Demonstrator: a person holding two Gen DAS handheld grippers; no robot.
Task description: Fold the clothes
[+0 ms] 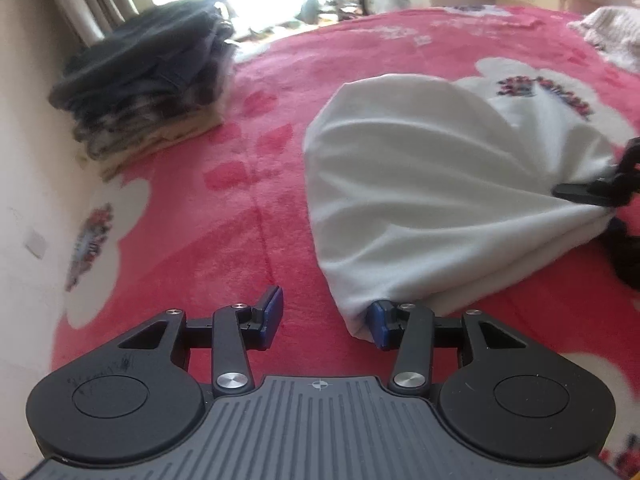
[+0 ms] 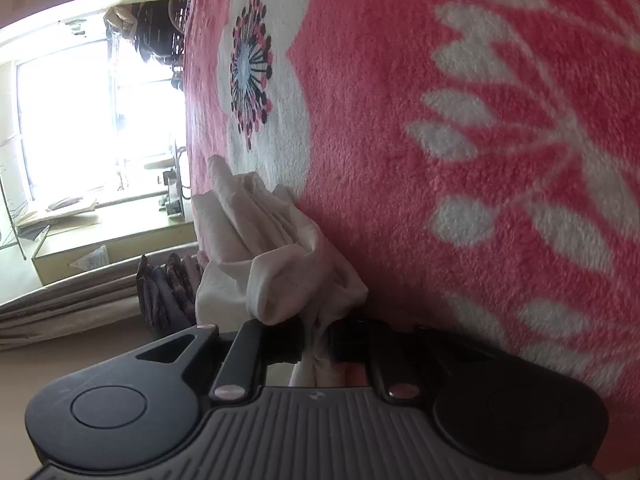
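Currently our right gripper (image 2: 316, 340) pinches the bunched, soft white garment (image 1: 420, 184) on the fleecy pink blanket (image 1: 240, 128); our left gripper (image 1: 326, 318) gapes wide.

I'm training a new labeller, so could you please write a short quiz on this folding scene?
1. True or false: the left gripper is shut on the white garment.
2. Which gripper pinches the garment? A) left B) right C) neither
3. Fill in: the folded dark stack sits on the pink ____.

Key
1. False: its jaws stand open, with only one pad at the garment's corner.
2. B: the right gripper is closed on bunched white cloth.
3. Blanket, near its far left edge.
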